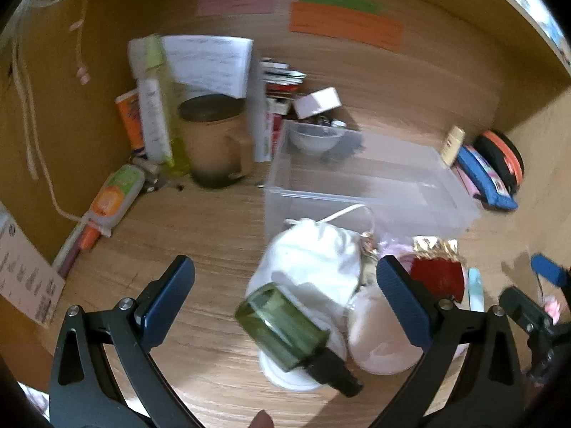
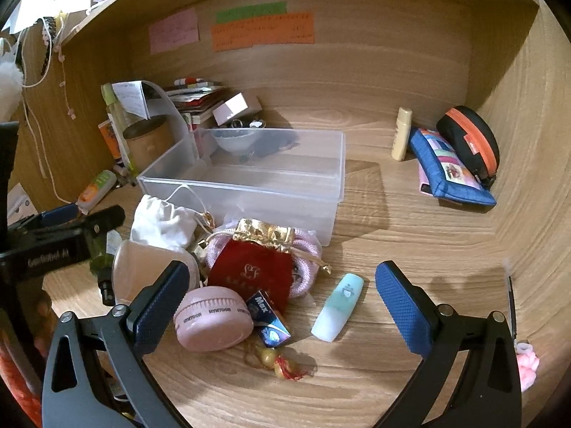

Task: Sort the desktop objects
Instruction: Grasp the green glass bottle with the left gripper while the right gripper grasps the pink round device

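The green spray bottle (image 1: 285,328) lies diagonally, cap nearest, between the left gripper's (image 1: 285,292) wide-open, empty jaws, while the right gripper (image 2: 282,299) hangs equally wide open and empty above the pile

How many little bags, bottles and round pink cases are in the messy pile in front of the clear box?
Drawstring bags: 2, the white bag and the red bag.
Bottles: 2, the green bottle and the mint bottle.
Round pink cases: 2, the lettered pink case and the plain pink case.
Total: 6
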`<action>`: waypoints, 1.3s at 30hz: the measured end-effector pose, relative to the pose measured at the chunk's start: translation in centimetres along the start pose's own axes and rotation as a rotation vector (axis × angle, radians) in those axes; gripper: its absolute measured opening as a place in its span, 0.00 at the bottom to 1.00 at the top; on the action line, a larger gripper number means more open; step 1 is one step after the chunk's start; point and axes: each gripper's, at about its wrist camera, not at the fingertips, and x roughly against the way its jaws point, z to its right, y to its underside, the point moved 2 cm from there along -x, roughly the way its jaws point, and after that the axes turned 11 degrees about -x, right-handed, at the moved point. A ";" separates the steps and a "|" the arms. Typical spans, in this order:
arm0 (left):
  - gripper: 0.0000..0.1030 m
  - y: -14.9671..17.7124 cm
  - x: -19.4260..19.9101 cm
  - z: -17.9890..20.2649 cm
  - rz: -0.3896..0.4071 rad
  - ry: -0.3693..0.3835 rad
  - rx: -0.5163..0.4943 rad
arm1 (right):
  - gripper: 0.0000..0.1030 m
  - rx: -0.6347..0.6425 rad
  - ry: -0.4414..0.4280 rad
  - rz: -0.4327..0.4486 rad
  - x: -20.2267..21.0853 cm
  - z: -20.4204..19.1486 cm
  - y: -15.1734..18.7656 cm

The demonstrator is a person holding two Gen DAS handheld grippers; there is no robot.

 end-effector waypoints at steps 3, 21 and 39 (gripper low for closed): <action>1.00 0.6 -0.2 -1.3 -0.011 0.020 0.056 | 1.00 0.018 0.002 0.009 0.4 -0.2 0.3; 1.00 4.1 -0.7 -2.5 -0.077 0.113 0.105 | 1.00 0.062 -0.096 -0.105 -1.2 -2.3 4.3; 0.57 4.2 -5.3 -1.6 -0.154 0.263 0.143 | 0.71 0.110 -0.104 -0.165 -4.9 -3.7 5.1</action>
